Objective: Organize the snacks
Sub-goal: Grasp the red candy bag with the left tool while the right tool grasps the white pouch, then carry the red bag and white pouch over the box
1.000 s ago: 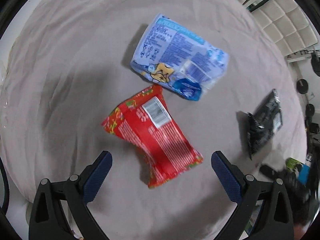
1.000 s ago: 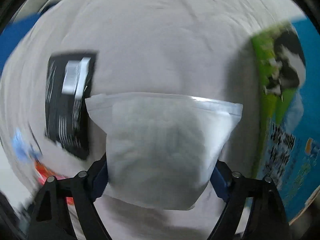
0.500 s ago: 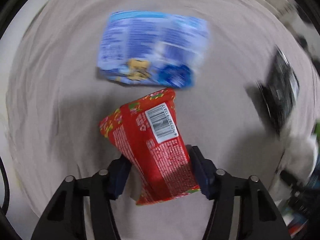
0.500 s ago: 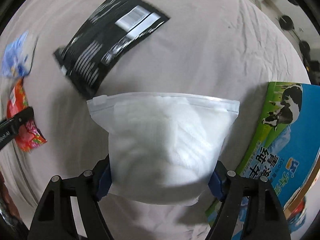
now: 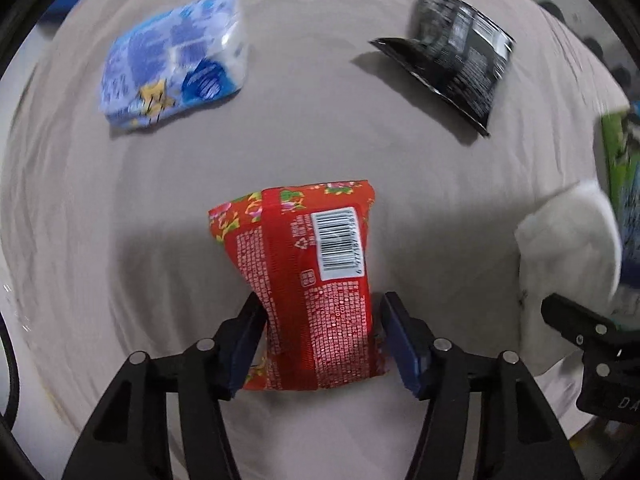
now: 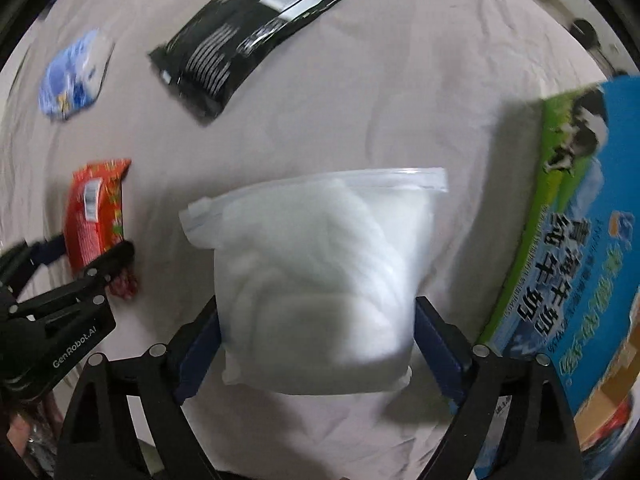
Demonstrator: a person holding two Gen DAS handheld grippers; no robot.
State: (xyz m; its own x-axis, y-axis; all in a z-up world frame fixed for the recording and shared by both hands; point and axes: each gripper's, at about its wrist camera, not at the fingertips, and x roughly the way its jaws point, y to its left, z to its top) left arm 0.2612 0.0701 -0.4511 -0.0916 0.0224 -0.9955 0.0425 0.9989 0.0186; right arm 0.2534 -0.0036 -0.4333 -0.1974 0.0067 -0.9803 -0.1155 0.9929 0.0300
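Note:
My left gripper (image 5: 320,340) is shut on a red snack packet (image 5: 308,276) with a white barcode label, held above the grey cloth. In the right wrist view my right gripper (image 6: 316,344) is shut on a white zip bag (image 6: 320,272). That bag (image 5: 568,248) also shows at the right edge of the left wrist view. From the right wrist view, the red packet (image 6: 96,208) and left gripper (image 6: 86,258) sit at the left. A blue snack pack (image 5: 176,68) and a black pouch (image 5: 452,64) lie flat on the cloth further away.
A green and blue milk carton box (image 6: 580,248) stands at the right edge of the grey cloth (image 6: 360,80); the same box (image 5: 620,160) shows far right in the left wrist view. The black pouch (image 6: 240,36) and blue pack (image 6: 72,80) lie at the far left.
My left gripper closed on the red packet and lifted it, turning right. The right gripper kept hold of the white bag and swung so the box and left gripper came into view.

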